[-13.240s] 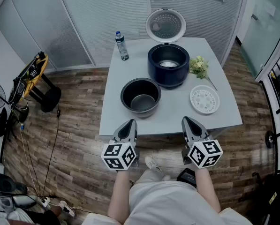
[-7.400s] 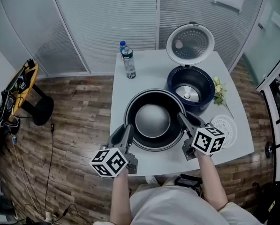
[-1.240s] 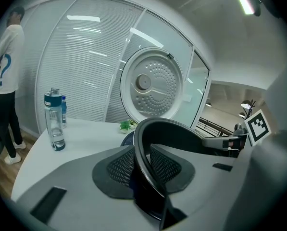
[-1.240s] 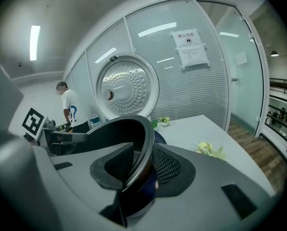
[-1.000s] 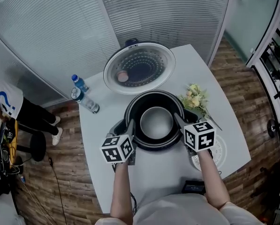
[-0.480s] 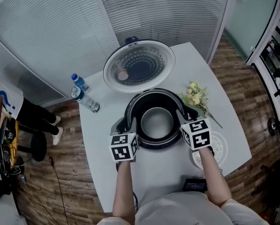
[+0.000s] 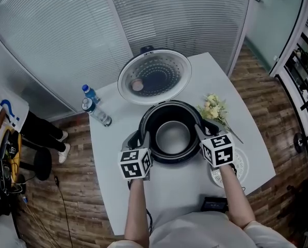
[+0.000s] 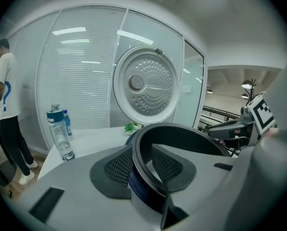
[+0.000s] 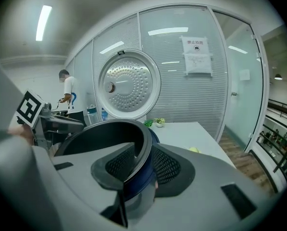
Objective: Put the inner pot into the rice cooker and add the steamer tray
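Now, left gripper (image 7: 140,138) and right gripper (image 7: 202,128) clenched on inner pot (image 7: 173,136) rim, lid (image 7: 155,77) behind, flowers (image 7: 213,107) right.

The notice (image 9: 197,56) on the glass wall (image 9: 230,90) is too small to read; a bystander's white shirt (image 8: 4,88) bears a blue question mark.

The right gripper (image 7: 201,129) and forearm (image 7: 231,182) cover much of the steamer tray (image 7: 242,164).

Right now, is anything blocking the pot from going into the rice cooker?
Nothing visible does. The lid stands open at the back, and the inner pot is already down inside the rice cooker.
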Available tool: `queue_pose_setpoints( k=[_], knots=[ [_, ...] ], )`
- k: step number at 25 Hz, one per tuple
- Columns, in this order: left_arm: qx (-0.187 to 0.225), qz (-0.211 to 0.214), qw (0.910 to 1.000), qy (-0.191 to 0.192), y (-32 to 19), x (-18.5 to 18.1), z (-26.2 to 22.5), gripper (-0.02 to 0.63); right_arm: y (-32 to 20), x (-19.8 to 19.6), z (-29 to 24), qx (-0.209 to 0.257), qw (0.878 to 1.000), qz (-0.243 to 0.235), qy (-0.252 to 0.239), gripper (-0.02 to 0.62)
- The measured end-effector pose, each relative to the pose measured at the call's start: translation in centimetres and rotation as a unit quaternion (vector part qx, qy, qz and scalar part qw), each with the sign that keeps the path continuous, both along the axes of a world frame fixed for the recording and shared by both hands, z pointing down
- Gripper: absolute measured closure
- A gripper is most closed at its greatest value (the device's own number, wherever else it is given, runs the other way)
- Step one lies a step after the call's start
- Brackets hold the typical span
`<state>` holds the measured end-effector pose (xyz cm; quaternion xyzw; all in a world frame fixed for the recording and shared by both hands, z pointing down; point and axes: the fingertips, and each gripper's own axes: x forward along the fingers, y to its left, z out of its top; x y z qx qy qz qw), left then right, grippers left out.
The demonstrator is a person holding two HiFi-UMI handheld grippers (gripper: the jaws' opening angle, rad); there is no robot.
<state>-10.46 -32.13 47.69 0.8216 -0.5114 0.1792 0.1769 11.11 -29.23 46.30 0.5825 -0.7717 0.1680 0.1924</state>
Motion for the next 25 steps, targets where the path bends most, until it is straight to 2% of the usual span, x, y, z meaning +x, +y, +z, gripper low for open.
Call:
queue_pose_setpoints(
  k=[8, 17, 25],
  knots=[
    [0.021, 0.009, 0.9995, 0.023, 3.2, -0.1, -2.7, 0.479, 3.7, 0.0, -2.0, 0.011, 1.0, 0.013, -0.023, 0.476],
    [0.042, 0.063, 0.9954, 0.058, 9.2, 2.4, -5.0, 0.471, 9.9, -0.1, -3.9, 0.028, 0.998, 0.041, -0.036, 0.472],
    [0.022, 0.118, 0.9892, 0.084, 14.8, 4.2, -3.5, 0.471, 16.3, 0.5, -2.8, 0.016, 0.996, 0.081, -0.039, 0.459]
  ],
)
